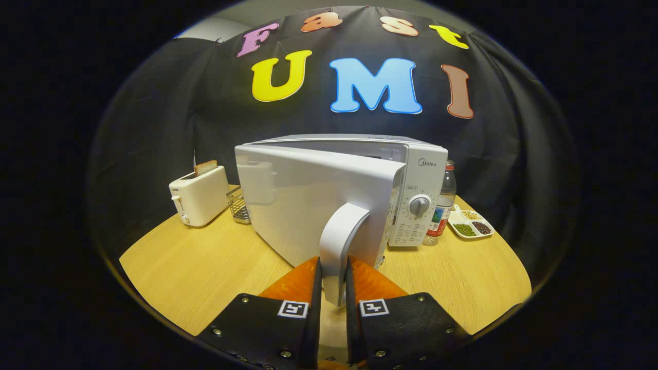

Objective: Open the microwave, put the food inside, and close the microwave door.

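Gripper [334, 280] pinching door handle [340, 246], both fingers [303, 280] pressed on it; microwave [354, 190] door [313, 200] swung partly open. Left of microwave: basket [238, 204], toaster [200, 195] with bread [205, 167]. Right: bottle [443, 205], bean tray [470, 224]. All on table [205, 267]

The hand-held gripper [334, 288] pinches the white door handle [340, 246] of the microwave [329, 195]. The door is partly open. A toaster [200, 195] sits at ten o'clock on the counter [205, 267].

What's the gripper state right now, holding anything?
Gripper: shut on the microwave door handle, one finger on each side; the microwave door stands partly open.
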Tool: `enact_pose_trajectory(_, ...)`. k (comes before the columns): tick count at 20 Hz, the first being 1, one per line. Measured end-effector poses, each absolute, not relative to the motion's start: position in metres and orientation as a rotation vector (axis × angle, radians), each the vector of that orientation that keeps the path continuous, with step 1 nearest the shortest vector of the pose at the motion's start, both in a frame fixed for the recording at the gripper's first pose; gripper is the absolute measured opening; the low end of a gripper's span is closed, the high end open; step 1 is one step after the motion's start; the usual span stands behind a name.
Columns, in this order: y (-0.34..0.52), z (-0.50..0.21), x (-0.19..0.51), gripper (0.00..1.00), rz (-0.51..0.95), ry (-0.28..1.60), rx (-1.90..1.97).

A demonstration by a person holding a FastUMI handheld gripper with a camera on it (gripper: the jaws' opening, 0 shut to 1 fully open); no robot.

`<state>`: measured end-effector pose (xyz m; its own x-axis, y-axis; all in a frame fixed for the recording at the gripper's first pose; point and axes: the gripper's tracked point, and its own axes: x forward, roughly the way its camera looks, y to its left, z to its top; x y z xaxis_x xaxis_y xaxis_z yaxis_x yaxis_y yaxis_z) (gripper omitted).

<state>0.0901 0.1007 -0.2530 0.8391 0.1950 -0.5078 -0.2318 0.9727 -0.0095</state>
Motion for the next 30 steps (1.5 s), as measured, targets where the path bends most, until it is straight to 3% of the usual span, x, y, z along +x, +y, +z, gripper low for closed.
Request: enact_pose_trajectory(30,0.285,-0.254,-0.042,0.23,0.457,0.534,-0.118)
